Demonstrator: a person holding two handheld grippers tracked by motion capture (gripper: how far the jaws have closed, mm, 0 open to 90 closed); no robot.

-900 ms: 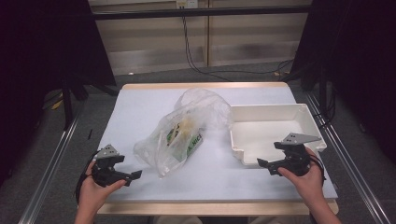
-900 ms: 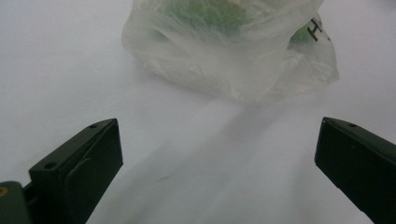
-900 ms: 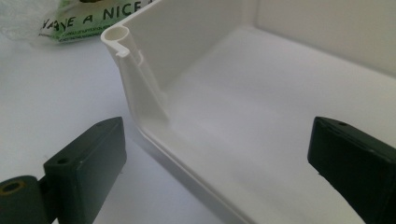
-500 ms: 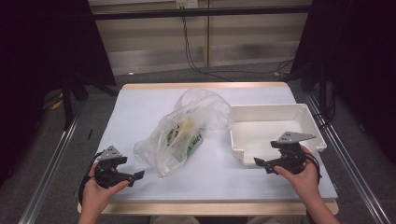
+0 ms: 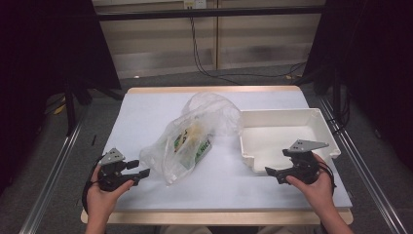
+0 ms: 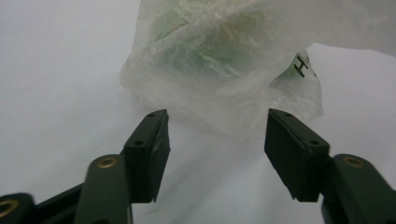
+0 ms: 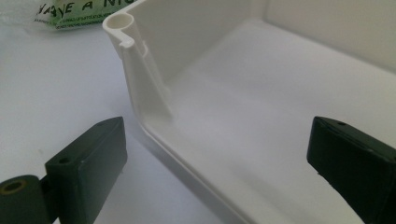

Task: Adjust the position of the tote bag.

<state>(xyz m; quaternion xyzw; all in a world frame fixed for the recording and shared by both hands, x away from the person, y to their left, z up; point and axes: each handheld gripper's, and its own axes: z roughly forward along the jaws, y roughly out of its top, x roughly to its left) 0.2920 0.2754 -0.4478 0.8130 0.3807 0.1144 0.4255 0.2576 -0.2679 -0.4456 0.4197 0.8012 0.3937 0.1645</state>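
A clear plastic bag [image 5: 195, 141] with green-printed packets inside lies in the middle of the white table [image 5: 141, 112]. My left gripper [image 5: 145, 173] rests at the table's front left and points at the bag's lower end. In the left gripper view its jaws [image 6: 217, 135] stand open, with the bag [image 6: 224, 70] just ahead and nothing between them. A white tray [image 5: 282, 113] stands empty at the right. My right gripper [image 5: 269, 171] is open at the tray's front left corner. In the right gripper view the jaws [image 7: 217, 128] straddle the tray's near wall [image 7: 140, 70] without touching it.
Metal rails run along both sides of the table. Bare table top lies between the bag and the front edge. The bag's green label [image 7: 70, 14] lies just left of the tray's corner. Cables hang down the wall behind the table.
The right gripper has edged slightly left toward the tray's corner. The left gripper, the bag and the tray have stayed put.
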